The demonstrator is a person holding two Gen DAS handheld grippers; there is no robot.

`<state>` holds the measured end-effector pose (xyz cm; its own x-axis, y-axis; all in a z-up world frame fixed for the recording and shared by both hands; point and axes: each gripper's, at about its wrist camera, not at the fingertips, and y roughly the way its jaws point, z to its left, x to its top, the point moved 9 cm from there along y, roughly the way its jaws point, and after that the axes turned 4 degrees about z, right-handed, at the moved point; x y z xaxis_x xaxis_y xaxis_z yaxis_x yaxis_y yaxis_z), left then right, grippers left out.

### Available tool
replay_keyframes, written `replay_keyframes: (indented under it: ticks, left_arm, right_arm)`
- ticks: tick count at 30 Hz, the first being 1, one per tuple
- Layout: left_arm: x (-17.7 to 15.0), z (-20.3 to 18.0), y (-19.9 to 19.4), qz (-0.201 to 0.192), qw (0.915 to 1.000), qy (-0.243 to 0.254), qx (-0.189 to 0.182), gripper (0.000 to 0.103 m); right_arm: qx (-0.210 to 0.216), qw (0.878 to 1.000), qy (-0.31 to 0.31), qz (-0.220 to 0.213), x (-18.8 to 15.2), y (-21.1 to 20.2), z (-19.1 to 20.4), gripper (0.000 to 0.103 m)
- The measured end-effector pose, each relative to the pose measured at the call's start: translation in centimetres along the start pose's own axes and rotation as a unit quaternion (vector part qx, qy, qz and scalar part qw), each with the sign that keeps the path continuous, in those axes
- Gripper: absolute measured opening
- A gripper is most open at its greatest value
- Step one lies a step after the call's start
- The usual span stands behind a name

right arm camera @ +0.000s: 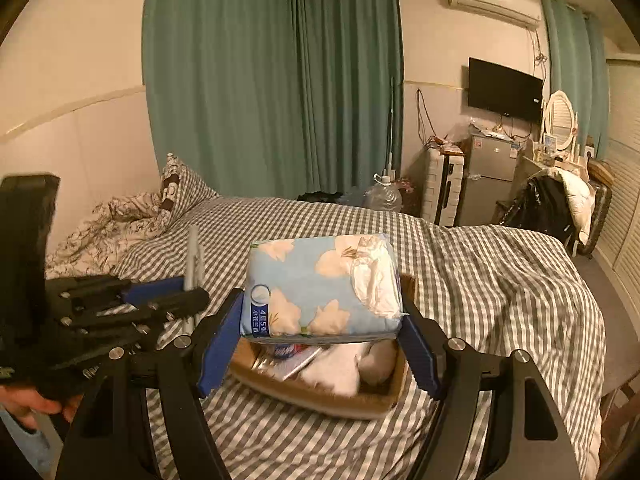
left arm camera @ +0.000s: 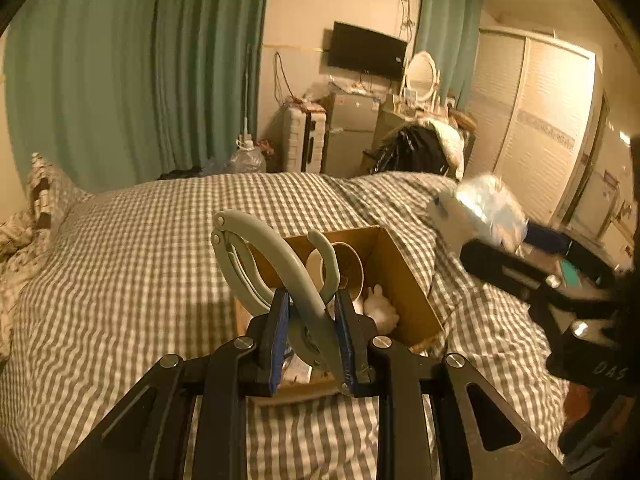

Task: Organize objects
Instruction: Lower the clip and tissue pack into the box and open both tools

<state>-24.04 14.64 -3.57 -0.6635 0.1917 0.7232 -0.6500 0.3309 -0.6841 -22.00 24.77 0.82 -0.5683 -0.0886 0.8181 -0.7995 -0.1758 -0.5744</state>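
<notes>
Gripping: the left gripper [left arm camera: 312, 336] is clamping its blue pads [left arm camera: 279, 336] on a pair of grey scissors [left arm camera: 276, 268], handles pointing up and away.
Scissors position: they are hanging over the near end of the cardboard box [left arm camera: 404, 280], which is sitting on the checked bedspread [left arm camera: 132, 248].
Right gripper: the right gripper [right arm camera: 320, 340] is squeezing a blue floral tissue pack [right arm camera: 320, 284] between its pads, one on each short end.
Tissue pack position: it is hovering directly above the open cardboard box [right arm camera: 320, 396], apart from the contents; in the left wrist view it is showing as a blurred pale shape [left arm camera: 480, 212] to the right of the box.
Box contents: a tape roll [left arm camera: 348, 268] is leaning against the far wall, a small white plush [left arm camera: 380, 304] is lying beside it, and white cloth [right arm camera: 340, 368] and some packets [right arm camera: 288, 354] are lying in the box, seen from the right wrist.
Neighbouring tool: the left gripper [right arm camera: 160, 304] is appearing at the left of the right wrist view, the scissors [right arm camera: 195, 264] seen edge-on.
Surroundings: green curtains [right arm camera: 272, 80] are hanging behind the bed.
</notes>
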Motion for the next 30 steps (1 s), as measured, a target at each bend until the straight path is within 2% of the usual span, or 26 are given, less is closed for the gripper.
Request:
replay_keyframes:
  ticks: [5, 12, 15, 18, 21, 22, 23, 25, 28, 30]
  left_arm:
    - [0.4, -1.2, 4.7, 0.028, 0.9993, 0.026, 0.004, 0.023]
    - [-0.9, -1.4, 10.1, 0.070, 0.9968, 0.040, 0.006, 0.023]
    - [-1.4, -1.7, 11.6, 0.081, 0.9958, 0.043, 0.002, 0.023]
    - [-1.4, -1.7, 12.4, 0.076, 0.9958, 0.050, 0.005, 0.023]
    - [-0.8, -1.6, 13.0, 0.076, 0.9959, 0.048, 0.004, 0.028]
    - [-0.5, -1.6, 13.0, 0.076, 0.9960, 0.047, 0.000, 0.033]
    - [-0.2, -1.5, 13.0, 0.071, 0.9964, 0.046, 0.000, 0.047]
    - [0.6, -1.1, 12.6, 0.056, 0.9975, 0.042, 0.009, 0.066]
    - [1.9, -0.4, 11.7, 0.037, 0.9988, 0.029, 0.014, 0.070]
    - [2.6, 0.4, 10.8, 0.026, 0.9991, 0.020, 0.028, 0.078]
  right_arm:
    - [-0.007, 0.999, -0.010, 0.030, 0.3, 3.9, -2.3, 0.073]
    - [0.008, 0.996, 0.002, 0.084, -2.8, 10.0, -3.6, 0.073]
    - [0.013, 0.995, 0.015, 0.094, -3.8, 11.3, -4.2, 0.073]
    - [0.015, 0.995, 0.028, 0.096, -4.0, 11.9, -4.8, 0.074]
    - [0.023, 0.995, 0.051, 0.086, -3.5, 12.0, -5.9, 0.084]
    - [0.025, 0.995, 0.060, 0.080, -3.2, 11.9, -6.3, 0.088]
    - [0.025, 0.995, 0.065, 0.076, -3.0, 11.9, -6.6, 0.089]
    - [0.016, 0.995, 0.075, 0.067, -2.3, 11.8, -7.3, 0.089]
    - [0.006, 0.995, 0.081, 0.059, -1.4, 11.3, -7.8, 0.089]
    - [-0.005, 0.995, 0.081, 0.053, -0.8, 10.9, -8.1, 0.089]
